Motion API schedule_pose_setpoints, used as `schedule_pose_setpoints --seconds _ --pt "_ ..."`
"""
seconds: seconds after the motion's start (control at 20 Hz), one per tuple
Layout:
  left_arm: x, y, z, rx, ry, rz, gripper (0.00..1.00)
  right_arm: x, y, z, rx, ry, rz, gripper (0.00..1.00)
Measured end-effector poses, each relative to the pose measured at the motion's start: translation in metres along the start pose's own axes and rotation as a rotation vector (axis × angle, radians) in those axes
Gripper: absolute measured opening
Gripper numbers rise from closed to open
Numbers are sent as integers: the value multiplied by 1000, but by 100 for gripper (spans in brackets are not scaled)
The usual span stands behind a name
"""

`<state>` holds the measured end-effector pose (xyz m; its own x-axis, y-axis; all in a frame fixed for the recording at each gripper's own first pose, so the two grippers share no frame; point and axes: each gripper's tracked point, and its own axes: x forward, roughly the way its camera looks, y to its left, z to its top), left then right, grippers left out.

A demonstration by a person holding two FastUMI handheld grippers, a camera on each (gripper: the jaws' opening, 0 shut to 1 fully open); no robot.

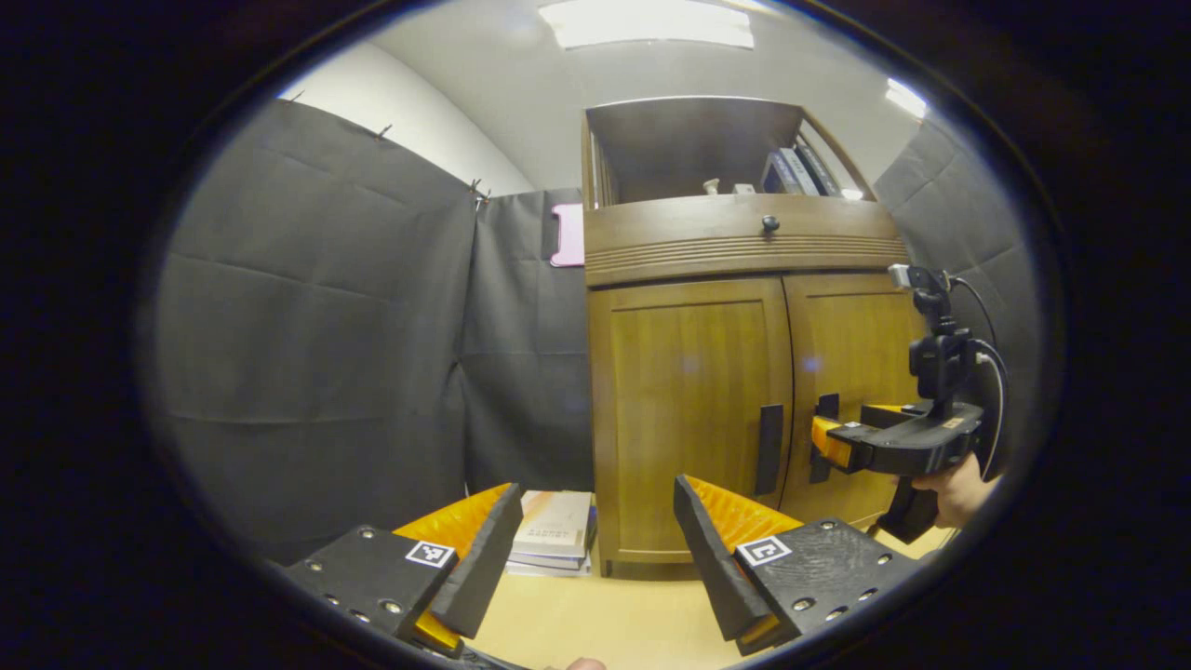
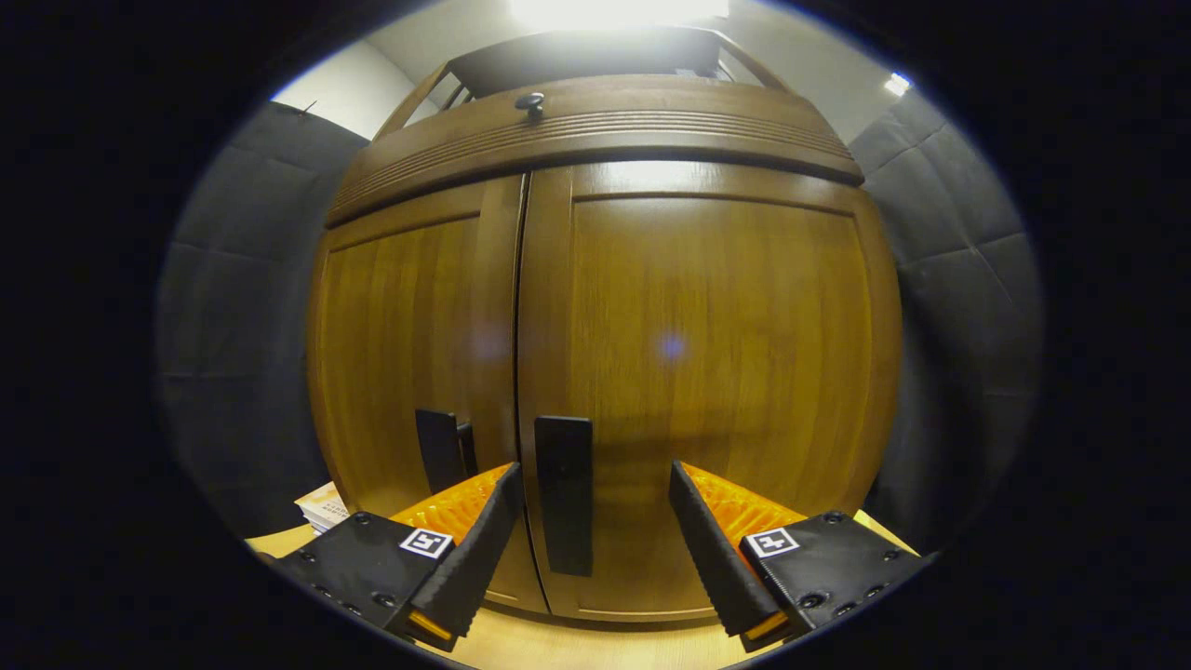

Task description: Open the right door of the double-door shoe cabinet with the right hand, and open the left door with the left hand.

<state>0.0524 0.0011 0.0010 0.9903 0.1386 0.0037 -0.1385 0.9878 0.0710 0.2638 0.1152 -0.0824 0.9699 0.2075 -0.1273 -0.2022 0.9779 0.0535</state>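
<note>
Cabinet: the shoe cabinet (image 1: 735, 409) stands on the table (image 1: 595, 623) w/ both doors shut; it's ahead and right of your left tool, right up close to your right one.
Right tool: your right tool (image 2: 591, 521) is spread wide, fingers either side of the right door handle (image 2: 564, 493) but not touching it yet. In the left gripper view the same tool (image 1: 828, 442) sits at the handle, w/ your hand (image 1: 954, 489) behind it.
Left tool: your left tool (image 1: 595, 540) is also spread, holding nothing, well back from the cabinet.
Left door: the left door handle (image 1: 769, 449) is a dark upright bar just beside the centre seam, untouched.
Handling: doors look like stiff wood panels, prob. light on their hinges; handles are rigid, flat and likely a bit slick.
Where to grip: pinch each bar mid-height, across its narrow sides, then pull along the door's arc, not straight back.
Risk: cabinet could slide on the table if a door sticks, so pull gently.
Nearby: books (image 1: 554, 530) lie left of the cabinet base, prob. clear of the left door's swing.
</note>
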Motion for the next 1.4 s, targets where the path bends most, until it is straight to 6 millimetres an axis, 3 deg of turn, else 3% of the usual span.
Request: schedule_pose_setpoints --seconds 0.2,0.3,0.35,0.45,0.5,0.6,0.65,0.85,1.4 --pt "1 1 0 0 21 21 94 13 7 -12 14 26 13 80" --pt "0 1 -1 8 33 29 94 21 14 -18 25 42 29 82" --pt "0 0 1 12 34 30 94 25 14 -22 26 42 19 78" --pt "1 1 0 8 34 28 94 25 17 -19 34 35 19 38" --pt "1 1 1 4 35 28 94 31 14 -27 25 50 2 39" --pt "1 2 2 -4 34 32 94 27 16 -27 35 65 12 29" --pt "1 2 3 -9 32 36 94 31 16 -24 43 60 9 17" --pt "1 1 6 -22 23 35 94 21 17 -23 39 100 32 17" --pt "-3 -2 11 -44 -1 -32 94 -14 15 4 43 97 70 19"
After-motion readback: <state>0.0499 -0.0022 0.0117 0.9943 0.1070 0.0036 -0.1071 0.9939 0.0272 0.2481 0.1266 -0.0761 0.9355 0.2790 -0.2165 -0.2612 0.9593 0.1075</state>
